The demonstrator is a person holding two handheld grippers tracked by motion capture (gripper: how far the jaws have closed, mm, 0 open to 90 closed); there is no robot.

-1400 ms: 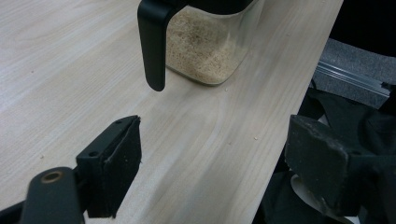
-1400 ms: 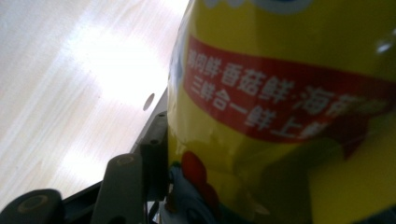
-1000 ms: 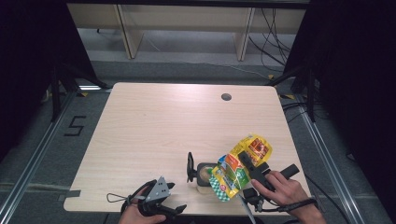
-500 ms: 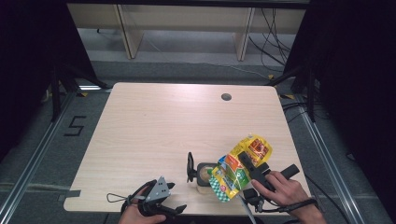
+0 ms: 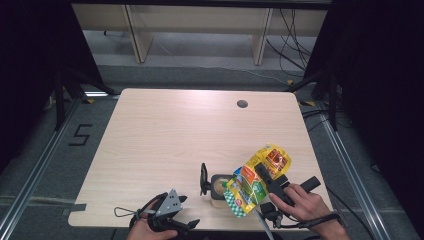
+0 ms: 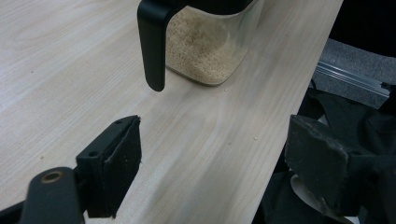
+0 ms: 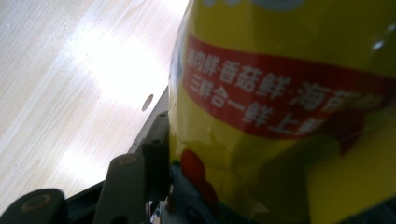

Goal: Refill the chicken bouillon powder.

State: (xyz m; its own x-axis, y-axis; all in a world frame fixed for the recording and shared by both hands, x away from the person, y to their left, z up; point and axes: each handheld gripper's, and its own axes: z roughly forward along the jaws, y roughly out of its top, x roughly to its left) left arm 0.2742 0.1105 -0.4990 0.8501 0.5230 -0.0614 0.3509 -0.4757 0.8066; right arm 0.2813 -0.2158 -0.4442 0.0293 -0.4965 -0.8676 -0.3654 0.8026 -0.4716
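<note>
1. Nothing has shifted since the earlier frames: both hands and the bag keep their places
2. One yellow seasoning bag (image 5: 255, 181) sits tilted over one clear container (image 5: 218, 186) near the counter (image 5: 165, 135) front edge, long axis running from upper right down to lower left, mouth towards the container
3. Right gripper (image 5: 274, 181) jaws grasp the bag
4. Left gripper (image 5: 167, 212) jaws stand released, empty

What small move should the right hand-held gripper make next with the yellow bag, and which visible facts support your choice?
Probably tip the yellow bag a little further. The right hand-held gripper grips it, slanted, with its lower end over the open container, which already holds pale grains. The left hand-held gripper rests open at the table edge, near the container's black handle.
</note>
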